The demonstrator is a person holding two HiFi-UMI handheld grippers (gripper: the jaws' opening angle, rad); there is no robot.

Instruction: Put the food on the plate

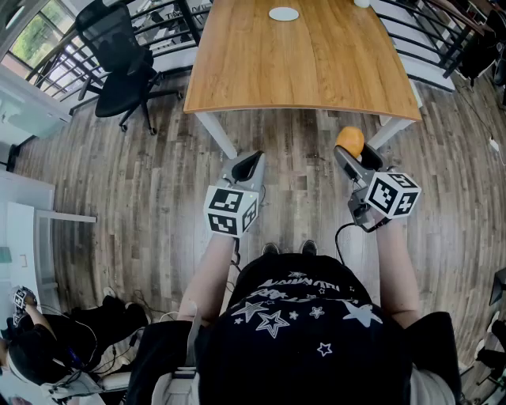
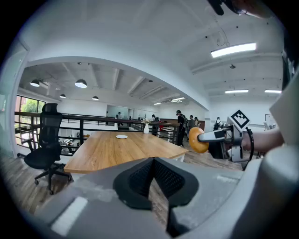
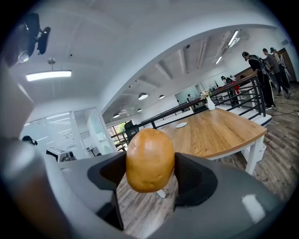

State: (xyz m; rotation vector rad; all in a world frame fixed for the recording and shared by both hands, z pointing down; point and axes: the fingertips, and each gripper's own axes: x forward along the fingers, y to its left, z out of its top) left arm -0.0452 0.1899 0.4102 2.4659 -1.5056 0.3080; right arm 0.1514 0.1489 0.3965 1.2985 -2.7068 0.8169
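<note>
An open office hall with a plank floor [image 1: 158, 166] is seen, and a long wooden tabletop [image 1: 300, 71] stands ahead, with a white plate [image 1: 284, 13] near its far edge, well apart from both claws. The food [image 1: 350, 140], a smooth golden-brown, roll-like piece, is held in the air over the floor, gripped at its sides by the right claw [image 3: 150, 175], while the left claw [image 2: 153, 179] is closed on nothing. The food is judged light and somewhat soft, so a gentle grasp across its middle is advised.

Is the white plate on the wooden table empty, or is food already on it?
Empty: the plate shows only bare white; the food sits between the jaws of the right gripper.
</note>
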